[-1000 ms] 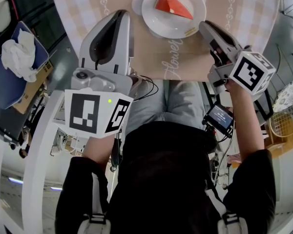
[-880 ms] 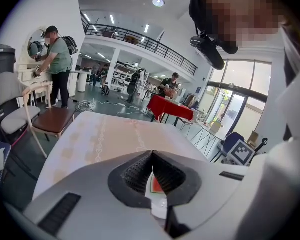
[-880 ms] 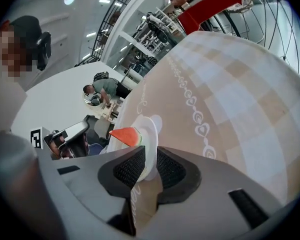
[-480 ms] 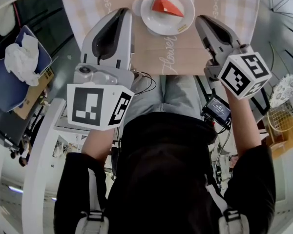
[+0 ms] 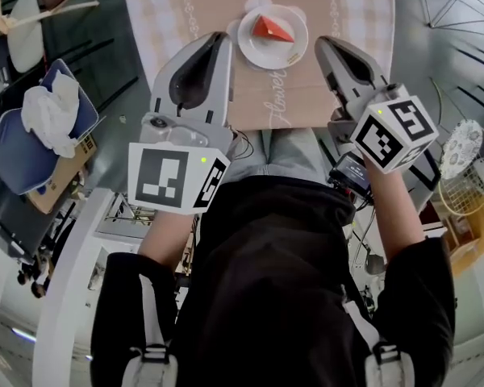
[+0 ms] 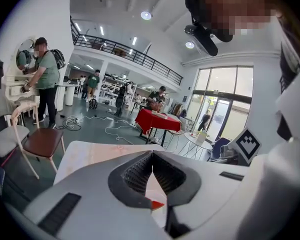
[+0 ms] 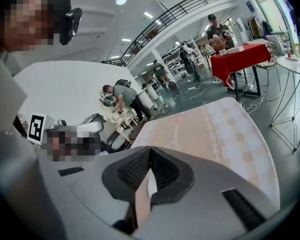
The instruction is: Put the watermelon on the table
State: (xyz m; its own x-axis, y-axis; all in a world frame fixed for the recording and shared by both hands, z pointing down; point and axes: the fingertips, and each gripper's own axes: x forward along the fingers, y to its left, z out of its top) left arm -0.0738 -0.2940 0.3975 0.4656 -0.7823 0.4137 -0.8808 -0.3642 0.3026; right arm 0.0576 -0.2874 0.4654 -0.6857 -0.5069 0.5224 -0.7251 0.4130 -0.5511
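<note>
The watermelon slice [image 5: 272,29] sits on a white plate [image 5: 254,50] near the tabletop [image 5: 306,87]'s near edge. Left tongs [image 5: 222,39] and right tongs [image 5: 323,43] flank it, both pressed together and empty.

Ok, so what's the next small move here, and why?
Probably open the right gripper and ease it toward the watermelon slice. The slice lies on the white plate, not on the table itself. Both it and the left gripper are shut and empty, either side of the plate.
</note>
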